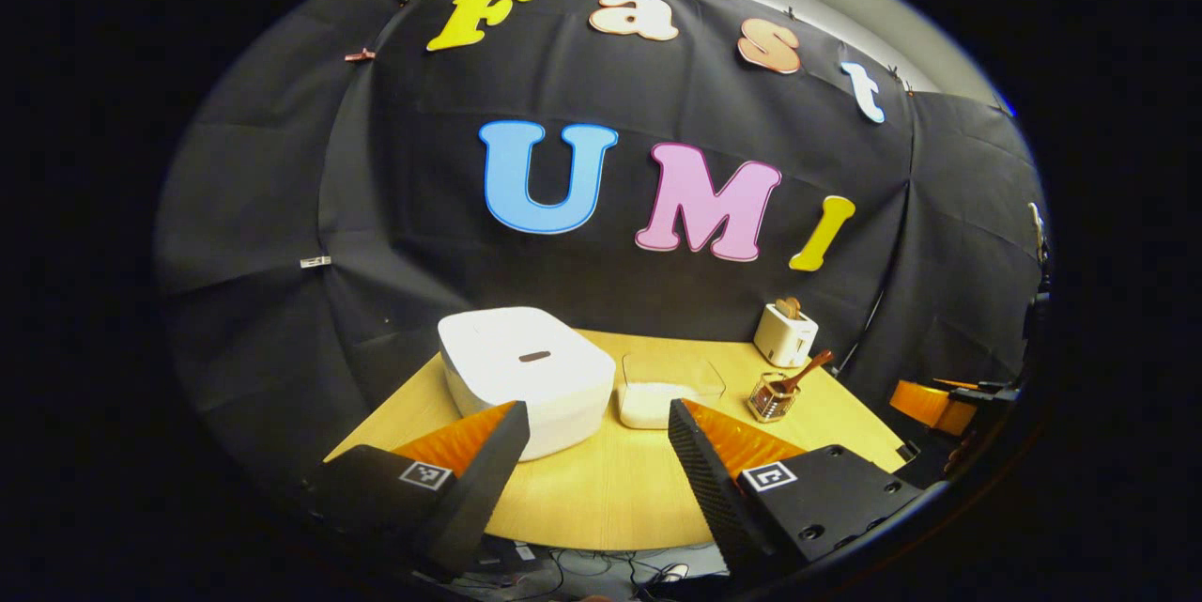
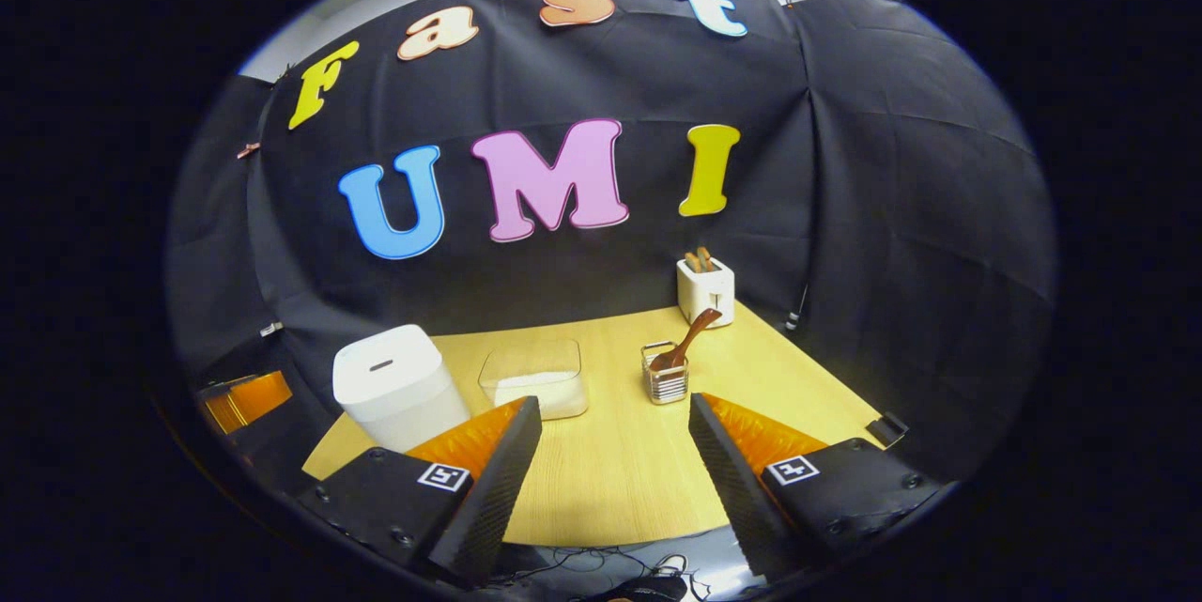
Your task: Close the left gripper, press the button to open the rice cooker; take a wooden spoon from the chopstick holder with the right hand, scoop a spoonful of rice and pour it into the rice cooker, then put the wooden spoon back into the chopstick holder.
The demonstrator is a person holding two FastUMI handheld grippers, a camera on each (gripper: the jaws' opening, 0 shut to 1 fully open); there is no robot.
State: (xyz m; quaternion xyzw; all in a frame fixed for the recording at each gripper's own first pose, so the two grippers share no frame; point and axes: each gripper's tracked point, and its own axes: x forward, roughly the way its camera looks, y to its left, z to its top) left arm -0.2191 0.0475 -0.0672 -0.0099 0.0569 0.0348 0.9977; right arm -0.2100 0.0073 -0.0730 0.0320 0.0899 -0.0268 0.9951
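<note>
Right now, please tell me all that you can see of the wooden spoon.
The spoon is dark brown wood. It stands in the holder, a small clear container on the table, and leans with one end up toward the toaster. Nothing but the holder touches it. The left gripper view shows it too.

The rice cooker [image 1: 526, 377] is a white, rounded box with its lid down flat; a small dark oblong button [image 1: 534, 356] sits in the middle of the lid. It stands on the left part of the bench. Just beside it to the right sits a clear, square-sided container [image 1: 669, 390] with white rice [image 1: 653, 409] covering its bottom. Further right, apart from the container, stands the chopstick holder [image 2: 665, 376], a small see-through cup with a ribbed lower half. The wooden spoon [image 2: 688, 337], reddish brown, rests in it bowl down, its handle leaning up and to the right over the rim.
</note>
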